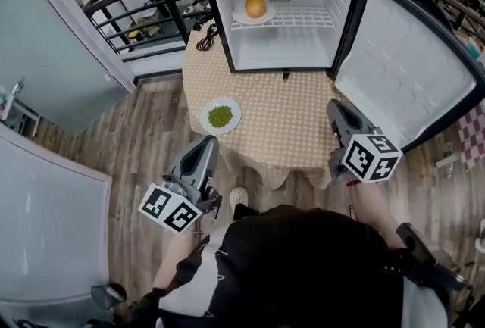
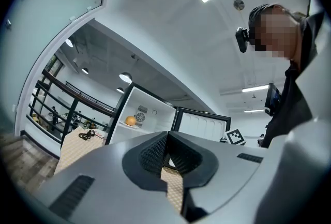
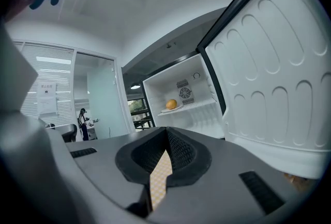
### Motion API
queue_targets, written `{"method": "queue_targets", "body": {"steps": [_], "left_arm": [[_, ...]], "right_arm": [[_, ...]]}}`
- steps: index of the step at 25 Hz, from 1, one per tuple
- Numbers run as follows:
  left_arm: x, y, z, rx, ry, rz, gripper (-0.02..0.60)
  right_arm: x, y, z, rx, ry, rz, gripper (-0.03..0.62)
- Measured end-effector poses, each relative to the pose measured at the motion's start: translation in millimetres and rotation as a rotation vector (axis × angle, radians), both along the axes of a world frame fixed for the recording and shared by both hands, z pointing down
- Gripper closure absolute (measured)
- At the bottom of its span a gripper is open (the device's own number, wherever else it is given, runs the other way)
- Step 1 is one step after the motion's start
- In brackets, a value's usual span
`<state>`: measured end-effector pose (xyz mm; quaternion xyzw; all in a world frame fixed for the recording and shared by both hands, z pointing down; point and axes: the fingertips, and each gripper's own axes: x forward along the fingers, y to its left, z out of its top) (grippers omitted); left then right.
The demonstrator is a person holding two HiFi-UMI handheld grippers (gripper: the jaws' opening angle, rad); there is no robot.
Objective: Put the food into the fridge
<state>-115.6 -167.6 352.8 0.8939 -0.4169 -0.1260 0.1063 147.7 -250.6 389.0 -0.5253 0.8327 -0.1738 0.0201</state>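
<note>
On the checked tabletop (image 1: 295,114), near its front-left edge: a white plate (image 1: 206,122) of green food (image 1: 220,116), out in the open and well short of the fridge (image 1: 311,46) at the back. Inside that fridge, on the wire shelf, an orange (image 1: 255,6) on its own small plate (image 1: 241,17), already stowed. Door (image 1: 409,76) swung wide to the right, likely left so to keep the way in free for the next load.

Down at the near edge, both tools held close to the person's body. Left hand-held gripper (image 1: 207,142) just this side of the green food, jaws pressed together on nothing. Right hand-held gripper (image 1: 334,107) beside the open door, jaws likewise pressed together and empty.

Judged about half done: one item in, one out. Next, probably a spread of the left jaws and a pinch on the white plate's rim, kept level so as not to spill loose greens. Black cable (image 1: 206,37) left of the fridge, clear of that path.
</note>
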Motion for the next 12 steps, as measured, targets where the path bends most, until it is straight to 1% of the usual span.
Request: {"method": "queue_targets", "body": {"steps": [5, 12], "left_arm": [[26.6, 40.0, 5.8, -0.026, -0.012, -0.021, 0.568], [53.3, 71.5, -6.8, -0.009, -0.021, -0.028, 0.568]], "right_arm": [[19.4, 36.2, 2.7, -0.008, -0.008, -0.044, 0.579], [36.9, 74.6, 0.9, -0.015, -0.001, -0.086, 0.579]]}}
